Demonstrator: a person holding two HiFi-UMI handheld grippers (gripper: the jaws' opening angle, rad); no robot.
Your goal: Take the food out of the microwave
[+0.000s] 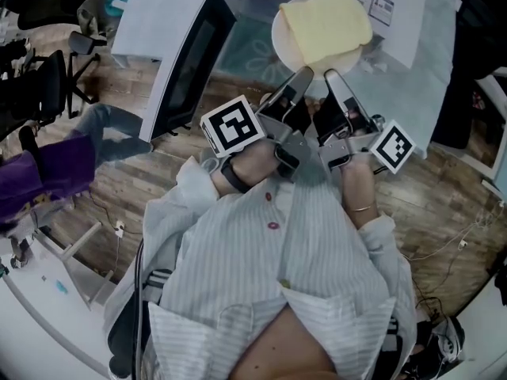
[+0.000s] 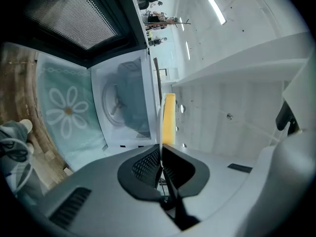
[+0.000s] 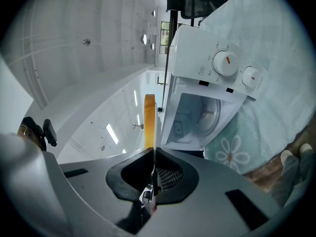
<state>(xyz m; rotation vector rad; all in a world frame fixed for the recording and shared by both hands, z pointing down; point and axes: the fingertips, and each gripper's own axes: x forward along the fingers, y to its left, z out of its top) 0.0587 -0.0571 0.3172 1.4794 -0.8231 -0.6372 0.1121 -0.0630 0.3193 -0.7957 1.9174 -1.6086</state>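
Head view: left tool, right tool grip food plate rim.

One microwave, one plate, one food slab — two tongs.

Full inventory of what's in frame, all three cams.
plate: one, white, outside the microwave, rim in both grippers
food: one slab, yellow, on the plate
microwave: one, white, on the tablecloth, cavity open
door: one, dark, swung open at the head view's left
knobs: two, white, on the microwave front
tablecloth: one, pale teal with daisies, under the microwave
office chair: one, black, far left
floor: brown wood
shirt: one, striped white, on the person
left gripper: grey, shut on the plate rim
right gripper: grey, shut on the plate rim
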